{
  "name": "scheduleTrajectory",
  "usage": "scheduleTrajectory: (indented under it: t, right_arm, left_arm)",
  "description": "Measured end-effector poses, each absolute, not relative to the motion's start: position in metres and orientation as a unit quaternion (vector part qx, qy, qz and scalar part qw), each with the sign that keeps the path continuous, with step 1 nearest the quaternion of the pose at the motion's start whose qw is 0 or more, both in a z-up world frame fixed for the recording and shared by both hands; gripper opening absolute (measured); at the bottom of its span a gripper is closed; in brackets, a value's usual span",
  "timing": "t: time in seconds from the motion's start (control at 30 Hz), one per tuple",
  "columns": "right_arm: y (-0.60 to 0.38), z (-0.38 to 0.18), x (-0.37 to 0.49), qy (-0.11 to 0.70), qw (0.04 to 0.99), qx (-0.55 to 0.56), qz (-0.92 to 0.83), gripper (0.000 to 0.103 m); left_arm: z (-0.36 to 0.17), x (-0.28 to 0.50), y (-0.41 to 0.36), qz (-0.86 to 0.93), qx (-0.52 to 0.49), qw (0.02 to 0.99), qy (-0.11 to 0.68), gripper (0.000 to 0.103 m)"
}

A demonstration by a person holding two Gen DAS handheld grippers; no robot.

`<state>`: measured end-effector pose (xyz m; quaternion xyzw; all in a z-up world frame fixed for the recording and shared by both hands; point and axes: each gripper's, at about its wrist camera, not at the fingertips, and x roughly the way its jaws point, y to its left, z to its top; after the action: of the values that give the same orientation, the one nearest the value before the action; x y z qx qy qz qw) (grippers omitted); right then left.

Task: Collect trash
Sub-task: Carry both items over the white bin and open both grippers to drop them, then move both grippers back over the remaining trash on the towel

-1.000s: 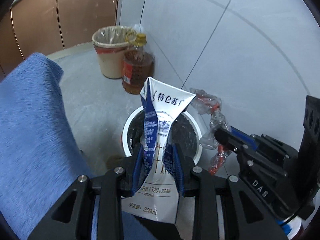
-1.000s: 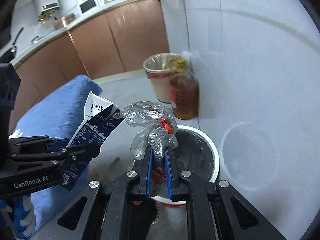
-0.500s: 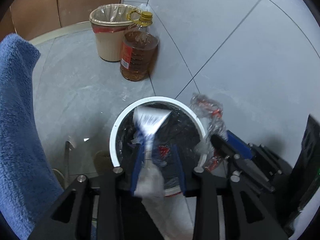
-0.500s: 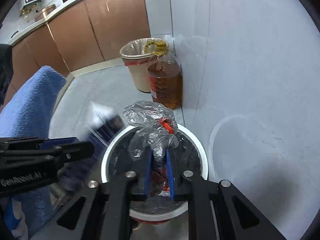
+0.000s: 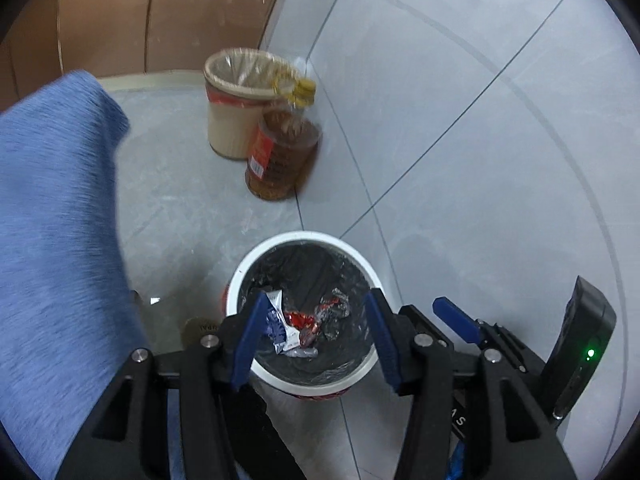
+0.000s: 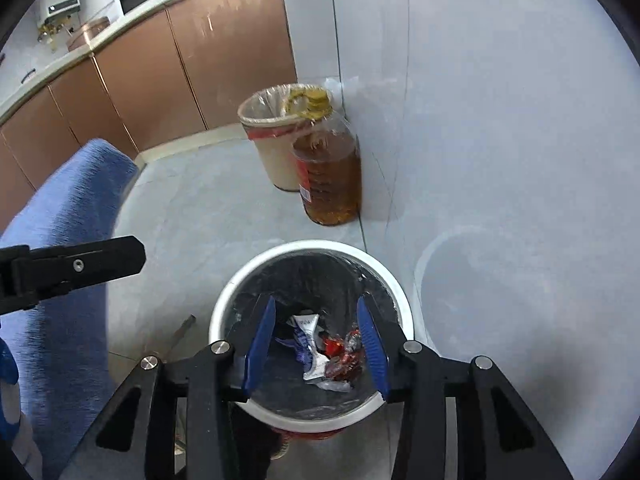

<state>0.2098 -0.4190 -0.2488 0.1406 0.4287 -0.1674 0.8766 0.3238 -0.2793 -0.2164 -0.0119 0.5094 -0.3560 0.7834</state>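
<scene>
A white-rimmed trash bin with a black liner stands on the floor below both grippers. Inside it lie the blue and white milk carton and the crumpled clear plastic wrapper with red bits. My left gripper hangs over the bin, its jaws opening with nothing between the blue pads. Beside it, my right gripper hovers over the same bin, jaws opening and empty. In the right wrist view the left gripper's black finger shows at the left edge.
A beige bin with a clear liner stands by the tiled wall, and a big bottle of amber oil stands beside it. A blue cloth-covered surface fills the left. Brown cabinets line the back.
Both grippers opened and let go. The milk carton and the plastic wrapper dropped into the white-rimmed bin.
</scene>
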Motion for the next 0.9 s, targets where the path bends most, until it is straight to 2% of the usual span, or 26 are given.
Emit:
scheduleTrajectory:
  t: [0.2,0.33,0.5,0.67,0.9]
  right_arm:
    - [-0.389,-0.197,0.192,0.389,0.900,0.131,-0.151,0.045]
    - [-0.367,-0.158,0.180,0.359,0.916,0.121,-0.133,0.047]
    - [-0.327,-0.107,0.162,0.322,0.937,0.102,-0.092,0.047]
    - [-0.285,-0.070,0.147,0.296,0.950,0.077,-0.056,0.048]
    - [-0.217,-0.034,0.124,0.269,0.962,0.037,0.022,0.061]
  left_arm:
    - [-0.161,0.297,-0.233,-0.355,-0.031,0.812,0.463,0.049]
    - [-0.126,0.276,-0.193,-0.349,-0.048,0.832,0.429,0.055]
    - [-0.093,0.250,-0.137,-0.336,-0.057,0.857,0.387,0.056]
    - [-0.078,0.229,-0.070,-0.305,-0.073,0.880,0.356,0.056]
    - [-0.082,0.201,0.036,-0.239,-0.101,0.905,0.339,0.056]
